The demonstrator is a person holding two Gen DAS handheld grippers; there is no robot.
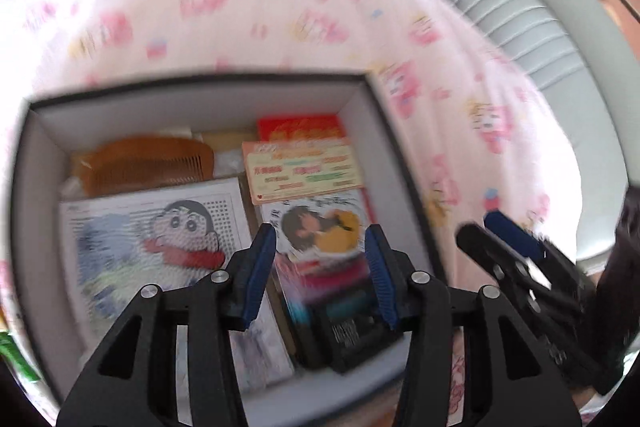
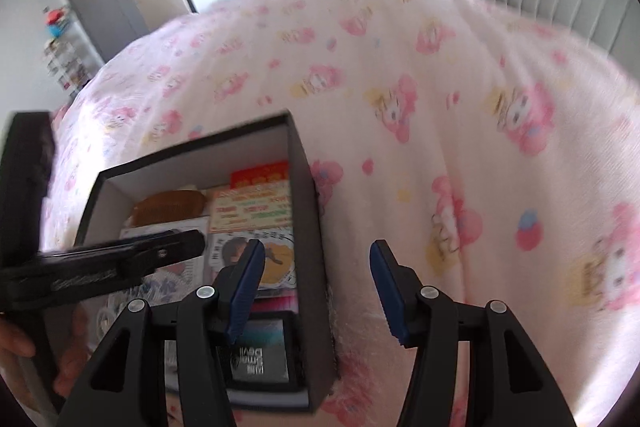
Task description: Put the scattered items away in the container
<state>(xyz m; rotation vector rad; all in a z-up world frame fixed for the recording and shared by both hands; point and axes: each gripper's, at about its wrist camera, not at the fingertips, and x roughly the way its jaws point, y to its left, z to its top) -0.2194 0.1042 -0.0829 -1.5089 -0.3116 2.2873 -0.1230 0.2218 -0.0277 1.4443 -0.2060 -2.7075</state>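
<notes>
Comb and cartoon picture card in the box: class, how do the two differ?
The comb is plain brown with fine teeth; the picture card is white, printed with a cartoon boy. The comb is curved and smaller; the card is flat, rectangular and larger. The comb lies nearer the far wall. Both lie flat in the box.

Your right gripper [image 2: 318, 291] hangs with jaws spread and empty over the right wall of the box [image 2: 310, 227], which sits on the pink blanket [image 2: 440, 147]. Inside lie a wooden comb [image 2: 168, 207] and printed cards [image 2: 252, 207]. Your left gripper [image 2: 160, 251] reaches in from the left.
</notes>
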